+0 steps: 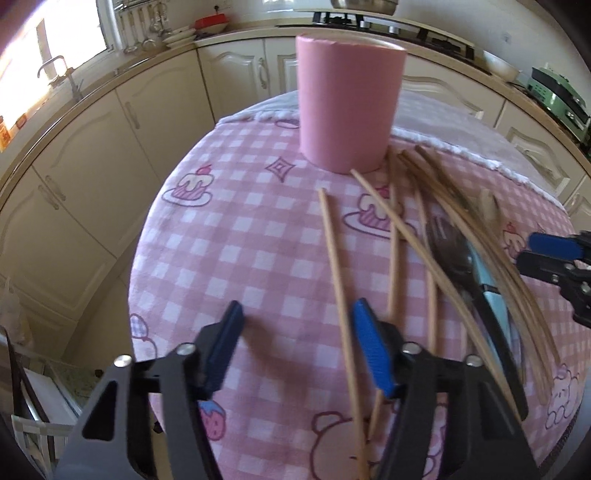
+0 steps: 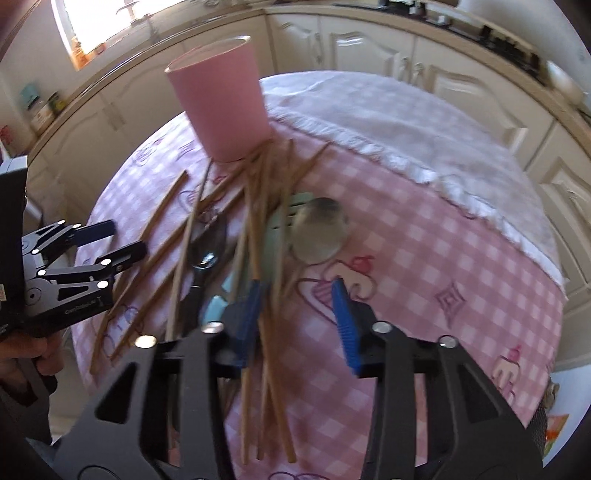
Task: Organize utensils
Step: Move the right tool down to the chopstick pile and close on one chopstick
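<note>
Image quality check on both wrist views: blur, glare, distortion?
Left wrist: window blown out, chopsticks on the right motion-smeared, pink cup fairly sharp. Right wrist: spoon and chopsticks blurred, window overexposed. Both: strong fisheye bending, dark corners.

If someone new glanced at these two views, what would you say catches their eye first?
Probably the tall pink cup, standing upright at the far side of the pink checked tablecloth. Next comes the jumble of wooden chopsticks fanned out in front of its base, crossing over a dark spoon and a pale ladle-like spoon. The left gripper and right gripper, both blue-padded, hang over the near end of that pile.
</note>
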The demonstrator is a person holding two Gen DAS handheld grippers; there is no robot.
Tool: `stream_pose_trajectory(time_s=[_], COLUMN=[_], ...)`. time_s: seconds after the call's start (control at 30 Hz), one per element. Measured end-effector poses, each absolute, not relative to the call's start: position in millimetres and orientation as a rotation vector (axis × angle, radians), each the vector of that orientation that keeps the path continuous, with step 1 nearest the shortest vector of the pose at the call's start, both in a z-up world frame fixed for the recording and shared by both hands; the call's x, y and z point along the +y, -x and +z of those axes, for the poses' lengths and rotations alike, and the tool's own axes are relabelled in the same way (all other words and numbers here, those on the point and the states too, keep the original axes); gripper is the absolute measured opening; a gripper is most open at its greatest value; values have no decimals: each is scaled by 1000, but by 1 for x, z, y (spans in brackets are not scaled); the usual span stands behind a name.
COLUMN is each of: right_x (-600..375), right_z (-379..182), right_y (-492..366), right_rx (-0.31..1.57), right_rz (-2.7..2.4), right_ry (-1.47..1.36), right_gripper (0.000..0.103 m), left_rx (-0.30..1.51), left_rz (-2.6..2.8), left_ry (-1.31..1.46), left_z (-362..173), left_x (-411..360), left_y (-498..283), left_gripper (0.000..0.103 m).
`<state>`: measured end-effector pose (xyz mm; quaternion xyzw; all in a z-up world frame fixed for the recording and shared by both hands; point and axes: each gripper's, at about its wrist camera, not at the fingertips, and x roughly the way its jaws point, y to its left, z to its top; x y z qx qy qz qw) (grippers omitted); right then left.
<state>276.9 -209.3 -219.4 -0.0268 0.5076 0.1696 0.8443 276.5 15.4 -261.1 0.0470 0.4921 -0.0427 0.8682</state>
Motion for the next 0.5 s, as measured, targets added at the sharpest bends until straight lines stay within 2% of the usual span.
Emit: stream_pose_trajectory(time_s=[0.33,0.43,0.5], right_x=[-207,-204,-202], right_z=[-226,-231,-229], right_y=[-292,-292,-292], right_rx=[1121,1135,1140], right_rz=[372,373,389], right_ry=[69,83,82], right_gripper=[33,27,15], left_rx=[1020,1017,1018], left_rz=[-97,-98,-100], left_ry=[-98,-101,-102], left_z=[-261,-261,-261], left_x=[10,11,12], left_y=[-276,-276,-277], left_gripper=[51,51,51])
